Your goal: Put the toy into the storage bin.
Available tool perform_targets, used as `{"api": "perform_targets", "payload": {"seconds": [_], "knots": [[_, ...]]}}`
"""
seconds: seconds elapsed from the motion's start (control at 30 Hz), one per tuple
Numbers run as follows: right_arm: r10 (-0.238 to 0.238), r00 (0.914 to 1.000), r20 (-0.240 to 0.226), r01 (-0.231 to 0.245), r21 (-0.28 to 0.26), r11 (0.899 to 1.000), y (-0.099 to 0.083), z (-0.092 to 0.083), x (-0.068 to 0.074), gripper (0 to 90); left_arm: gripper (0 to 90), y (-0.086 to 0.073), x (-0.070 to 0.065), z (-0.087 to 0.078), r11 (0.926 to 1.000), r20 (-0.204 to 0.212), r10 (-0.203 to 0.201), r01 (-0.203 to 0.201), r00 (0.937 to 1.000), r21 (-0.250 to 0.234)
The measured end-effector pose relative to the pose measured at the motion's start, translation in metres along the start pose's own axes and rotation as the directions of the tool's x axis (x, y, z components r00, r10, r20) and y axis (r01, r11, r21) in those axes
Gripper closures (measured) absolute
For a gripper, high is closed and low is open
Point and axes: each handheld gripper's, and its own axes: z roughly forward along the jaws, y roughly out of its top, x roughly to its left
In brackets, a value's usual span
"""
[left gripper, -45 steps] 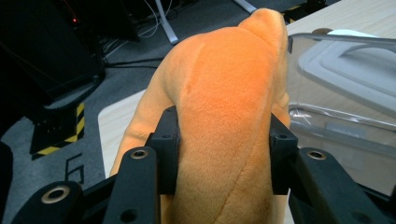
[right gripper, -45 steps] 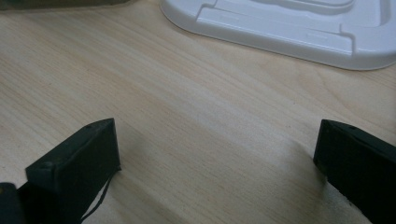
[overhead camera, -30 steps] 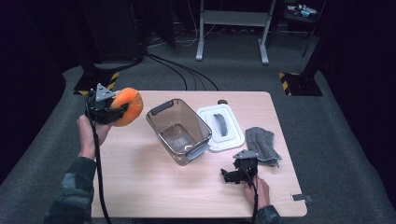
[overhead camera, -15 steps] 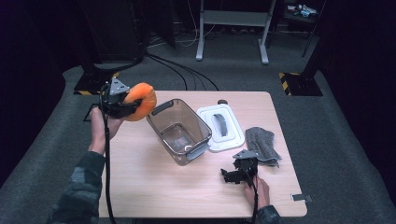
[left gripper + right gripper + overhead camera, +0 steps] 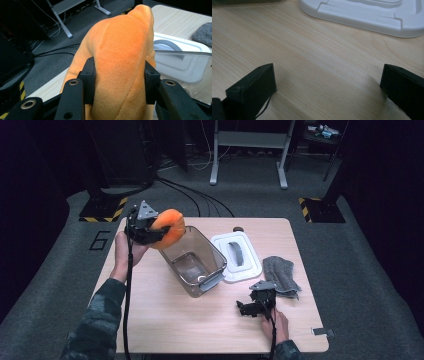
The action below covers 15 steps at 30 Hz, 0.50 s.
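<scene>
orange plush toy (image 5: 120, 65) squeezed between left gripper (image 5: 150, 231) jaws

The high view is looking down from above; each gripper view is looking closely along its own jaws, both sharing the white lid (image 5: 175, 60) ahead of them.

Showing one readable mark: a large digit "6" (image 5: 100, 240), lying in dark outline on the grey floor mat (image 5: 60, 270) just left of the table (image 5: 165, 320), near the black-and-yellow striped base plate (image 5: 102, 210). Reading nothing else: no lettering, brand or label legible on the white lid (image 5: 236, 256), the clear bin (image 5: 192, 260) or the orange plush (image 5: 167, 227).
</scene>
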Motion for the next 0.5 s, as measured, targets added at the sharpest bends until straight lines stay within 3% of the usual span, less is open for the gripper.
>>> {"api": "perform_targets", "payload": {"seconds": [0.3, 0.5], "knots": [[0.001, 1.0, -0.001, -0.001, 0.0, 1.0, 0.0, 0.0, 0.0, 0.0, 56.8, 0.0, -0.013, 0.019, 0.9997, 0.043, 0.017, -0.018, 0.9989, 0.016], [0.001, 1.0, 0.001, -0.001, 0.001, 1.0, 0.0, 0.0, 0.0, 0.0, 56.8, -0.003, -0.02, 0.032, 0.9994, 0.076, 0.006, -0.008, 0.9971, 0.033]]}}
